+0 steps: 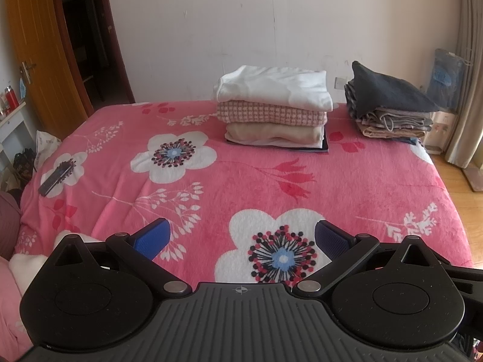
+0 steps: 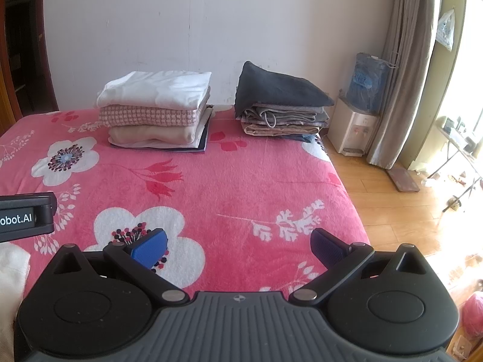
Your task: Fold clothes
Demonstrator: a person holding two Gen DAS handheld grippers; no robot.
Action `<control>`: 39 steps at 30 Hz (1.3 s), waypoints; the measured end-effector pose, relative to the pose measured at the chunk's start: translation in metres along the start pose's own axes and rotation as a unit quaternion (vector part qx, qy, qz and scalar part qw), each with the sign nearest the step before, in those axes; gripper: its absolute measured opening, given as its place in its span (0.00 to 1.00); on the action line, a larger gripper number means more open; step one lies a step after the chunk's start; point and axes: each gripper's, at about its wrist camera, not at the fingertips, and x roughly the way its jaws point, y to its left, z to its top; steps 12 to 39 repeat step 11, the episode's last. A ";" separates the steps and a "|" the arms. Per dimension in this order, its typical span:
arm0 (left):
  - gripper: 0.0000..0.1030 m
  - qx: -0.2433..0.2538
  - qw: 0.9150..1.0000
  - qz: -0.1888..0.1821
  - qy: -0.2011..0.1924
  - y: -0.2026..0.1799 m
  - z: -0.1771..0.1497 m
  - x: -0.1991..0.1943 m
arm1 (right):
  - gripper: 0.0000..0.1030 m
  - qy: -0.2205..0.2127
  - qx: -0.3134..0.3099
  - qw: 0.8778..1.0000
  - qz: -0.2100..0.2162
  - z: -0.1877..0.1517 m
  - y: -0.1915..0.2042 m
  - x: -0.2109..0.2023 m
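Two squared stacks (image 1: pixel 273 105) (image 1: pixel 389 105), long axes crosswise

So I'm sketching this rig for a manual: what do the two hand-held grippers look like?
Both match. The left hand-held gripper and right hand-held gripper have black linkage arms, round black housings, a ribbed grey body with a crosshair mark, and textured blue pads.

A bed (image 1: pixel 241 181) is covered by a pink blanket (image 2: pixel 229 187) printed with white flowers. Two stacks of folded clothes are set near its far edge: a light stack (image 1: pixel 273 111) and, just beside it, a dark stack (image 1: pixel 389 105). A dark slim object (image 1: pixel 55 178) is laid near the left edge.
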 end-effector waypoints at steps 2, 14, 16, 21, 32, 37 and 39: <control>1.00 0.000 1.000 0.000 0.001 0.000 0.000 0.000 | 1.00 0.001 0.000 1.000 0.000 0.000 0.000 0.001; 1.00 -0.001 1.000 0.000 0.001 0.000 0.000 0.002 | 1.00 0.002 0.000 1.000 0.000 0.000 0.000 0.002; 1.00 -0.001 1.000 0.000 0.001 0.000 0.000 0.002 | 1.00 0.002 0.000 1.000 0.000 0.000 0.000 0.002; 1.00 -0.001 1.000 0.000 0.001 0.000 0.000 0.002 | 1.00 0.002 0.000 1.000 0.000 0.000 0.000 0.002; 1.00 -0.001 1.000 0.000 0.001 0.000 0.000 0.002 | 1.00 0.002 0.000 1.000 0.000 0.000 0.000 0.002; 1.00 -0.001 1.000 0.000 0.001 0.000 0.000 0.002 | 1.00 0.002 0.000 1.000 0.000 0.000 0.000 0.002; 1.00 -0.001 1.000 0.000 0.001 0.000 0.000 0.002 | 1.00 0.002 0.000 1.000 0.000 0.000 0.000 0.002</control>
